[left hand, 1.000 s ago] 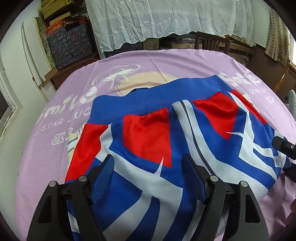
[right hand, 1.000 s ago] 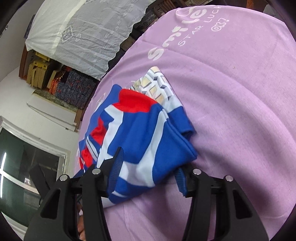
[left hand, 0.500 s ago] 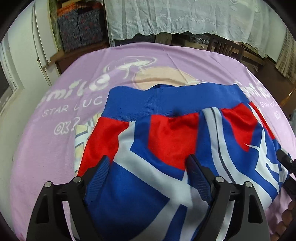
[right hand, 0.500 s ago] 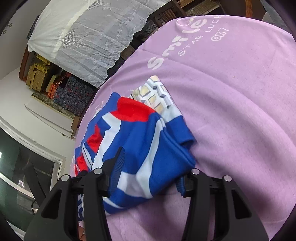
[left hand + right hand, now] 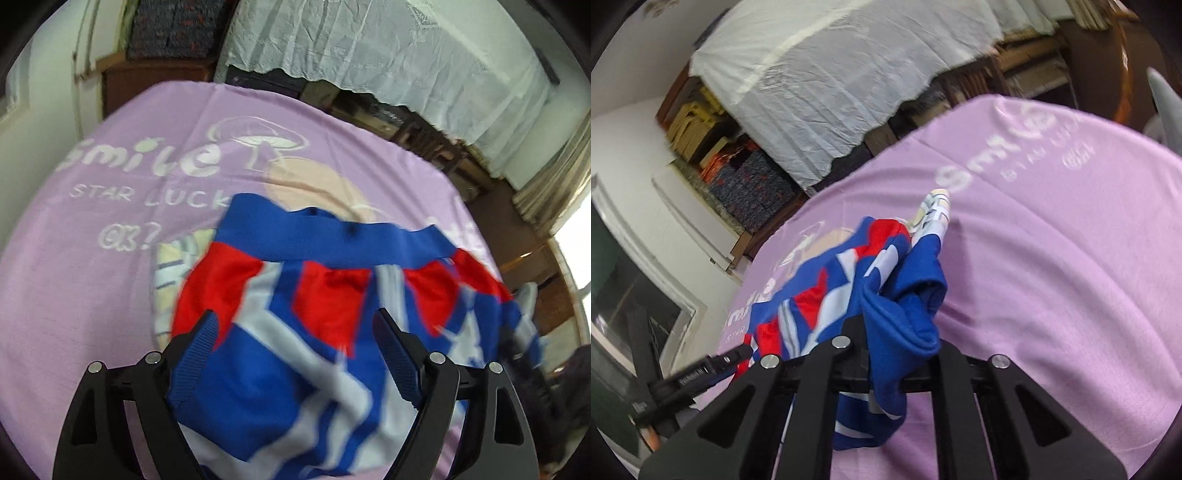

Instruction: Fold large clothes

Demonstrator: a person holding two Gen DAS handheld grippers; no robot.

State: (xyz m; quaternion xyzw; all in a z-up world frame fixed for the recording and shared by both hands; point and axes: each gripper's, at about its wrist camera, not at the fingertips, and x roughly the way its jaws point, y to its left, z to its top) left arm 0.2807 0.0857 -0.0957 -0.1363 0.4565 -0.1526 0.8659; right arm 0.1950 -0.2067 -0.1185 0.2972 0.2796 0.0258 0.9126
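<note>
Blue, red and white striped knit garment with a ribbed blue band is lying bunched on the lilac tablecloth with white "Smile" lettering and a mushroom print, partly covering a pale checked cloth underneath. Left gripper is hovering over the near part of the garment, its blue-padded fingers spread wide apart, gripping nothing; fabric is showing between them. Right gripper is clamping a bunched blue fold of the garment, jaws closed tight on it, with the cloth hanging down below the fingers. The left gripper's body is showing in the right wrist view at lower left. White lace cloth is hanging in the background.
</note>
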